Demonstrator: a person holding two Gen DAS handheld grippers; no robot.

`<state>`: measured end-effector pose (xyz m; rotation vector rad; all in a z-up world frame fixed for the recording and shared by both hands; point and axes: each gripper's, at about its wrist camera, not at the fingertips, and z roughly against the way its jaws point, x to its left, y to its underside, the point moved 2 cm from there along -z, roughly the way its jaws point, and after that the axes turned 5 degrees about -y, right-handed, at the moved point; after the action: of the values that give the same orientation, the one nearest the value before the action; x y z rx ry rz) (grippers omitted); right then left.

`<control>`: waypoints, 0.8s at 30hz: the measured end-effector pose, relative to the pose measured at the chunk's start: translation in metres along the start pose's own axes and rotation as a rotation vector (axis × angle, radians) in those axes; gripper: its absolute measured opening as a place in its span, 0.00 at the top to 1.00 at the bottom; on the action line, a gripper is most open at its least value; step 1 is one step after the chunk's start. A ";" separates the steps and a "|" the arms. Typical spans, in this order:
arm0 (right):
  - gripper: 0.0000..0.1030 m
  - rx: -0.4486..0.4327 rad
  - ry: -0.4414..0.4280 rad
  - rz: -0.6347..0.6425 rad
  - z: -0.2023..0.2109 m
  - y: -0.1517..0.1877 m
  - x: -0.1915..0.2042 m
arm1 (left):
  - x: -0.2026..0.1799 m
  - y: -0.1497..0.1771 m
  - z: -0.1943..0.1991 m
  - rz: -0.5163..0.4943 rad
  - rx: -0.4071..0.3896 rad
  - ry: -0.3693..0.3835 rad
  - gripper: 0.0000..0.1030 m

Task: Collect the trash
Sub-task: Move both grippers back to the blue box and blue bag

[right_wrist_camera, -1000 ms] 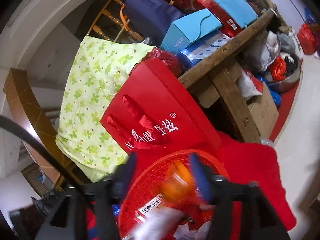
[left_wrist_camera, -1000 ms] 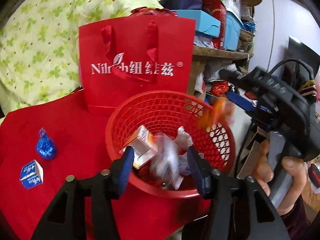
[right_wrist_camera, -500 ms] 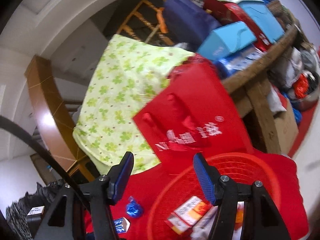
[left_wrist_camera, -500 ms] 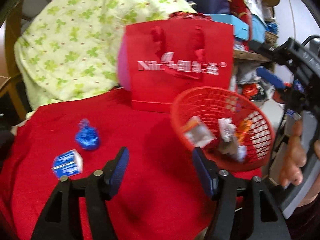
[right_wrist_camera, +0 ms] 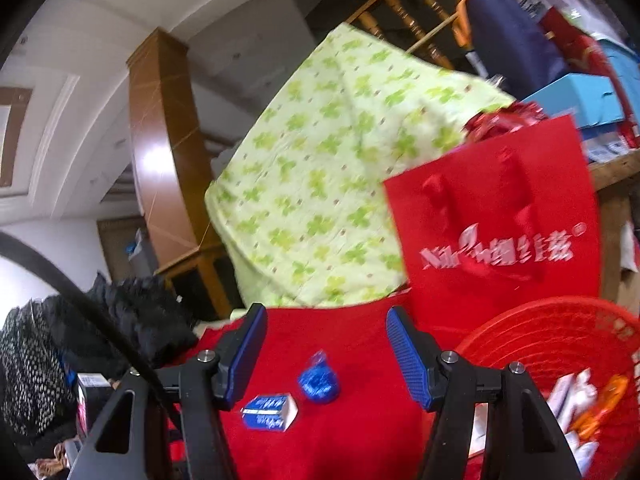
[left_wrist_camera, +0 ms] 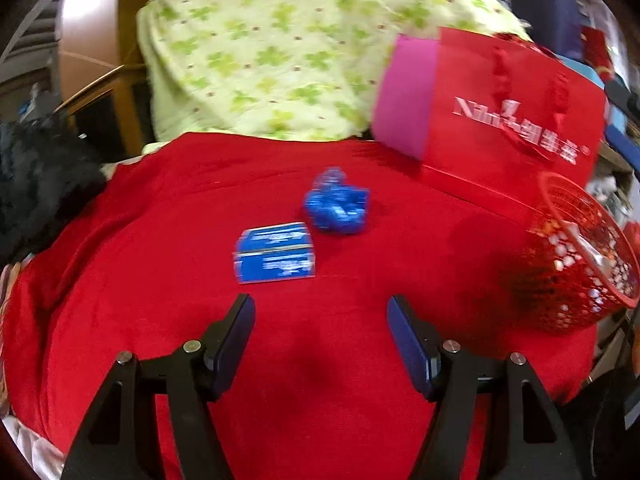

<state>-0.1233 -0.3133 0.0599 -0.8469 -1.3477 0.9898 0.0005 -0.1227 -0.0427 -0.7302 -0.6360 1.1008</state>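
Observation:
A small blue box and a crumpled blue wrapper lie on the red cloth. My left gripper hangs open just short of the box, nothing between its fingers. A red mesh basket with several pieces of trash stands at the cloth's right. My right gripper is open and empty, held higher and pointing nearly level, with the wrapper and the box showing below between its fingers.
A red paper bag stands behind the basket, against a green-patterned quilt. Dark clothing lies left of the cloth. Cluttered wooden shelves fill the right.
Both grippers let their trash fall into the basket and swung left. The left one now faces the blue box and wrapper; the basket has slid to the right edge of both views.

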 end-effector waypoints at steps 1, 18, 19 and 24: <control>0.36 0.014 -0.004 0.001 -0.005 0.003 0.003 | 0.007 0.001 -0.002 0.010 -0.001 -0.009 0.33; 0.36 0.273 0.003 0.023 -0.084 0.064 0.037 | 0.078 0.038 -0.047 0.128 0.084 -0.046 0.33; 0.36 0.285 0.008 0.024 -0.089 0.066 0.037 | 0.082 0.039 -0.049 0.133 0.087 -0.046 0.33; 0.36 0.362 0.021 0.018 -0.121 0.076 0.033 | 0.100 0.046 -0.065 0.182 0.112 -0.040 0.33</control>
<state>-0.0102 -0.2468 -0.0060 -0.5928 -1.0991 1.1917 0.0578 -0.0299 -0.1091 -0.6804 -0.5451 1.3109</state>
